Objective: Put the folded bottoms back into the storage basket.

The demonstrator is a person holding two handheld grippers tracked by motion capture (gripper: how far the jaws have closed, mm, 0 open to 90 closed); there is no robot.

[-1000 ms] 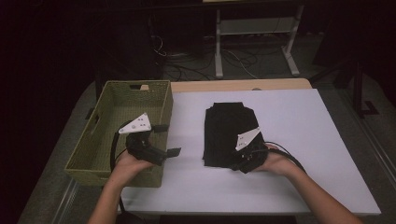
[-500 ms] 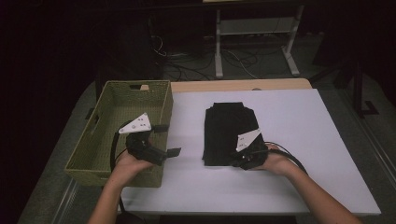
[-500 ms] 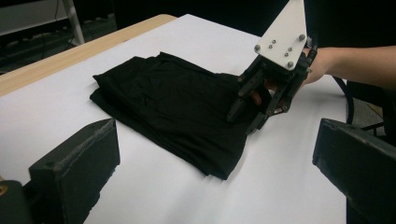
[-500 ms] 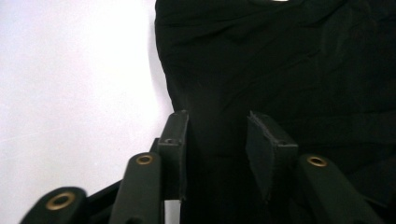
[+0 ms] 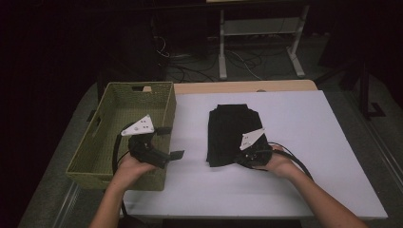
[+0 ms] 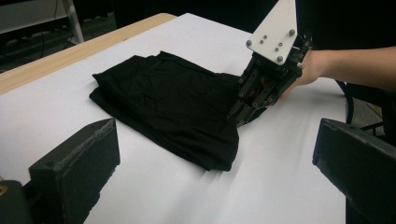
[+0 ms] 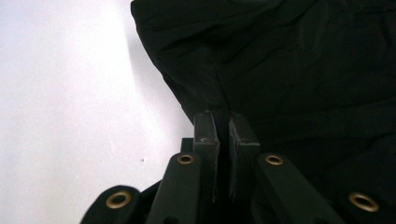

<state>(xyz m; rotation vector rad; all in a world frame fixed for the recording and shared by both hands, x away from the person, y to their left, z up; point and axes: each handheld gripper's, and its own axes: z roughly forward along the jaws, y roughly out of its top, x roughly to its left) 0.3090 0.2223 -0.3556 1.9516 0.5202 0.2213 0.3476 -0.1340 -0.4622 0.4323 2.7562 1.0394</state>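
Nearest me, low in the high view, my right tongs (image 5: 247, 156) sit at the near right corner of the folded black garment (image 5: 233, 130), just right of centre on the white table (image 5: 332, 142). In the right gripper view the two jaws stand almost together with a fold of the dark cloth (image 7: 289, 70) pinched between them, so I read them as clamped on the garment's edge. The left gripper view confirms it from the side: the right tongs (image 6: 245, 114) bite the cloth (image 6: 168, 102) where its corner meets the table.

My left tongs (image 5: 168, 142) are lower left of centre in the high view, jaws wide apart and holding nothing, hanging over the table just beside the right wall of the woven basket (image 5: 102, 142).

The relation that matters: the garment's long axis runs from the near edge toward the top of the frame, and it lies to the right of the left tongs, well apart from them. The right hand (image 5: 278, 161) already has its corner; the basket stands at the far left, beyond the left tongs. I judge any carry goes leftward.
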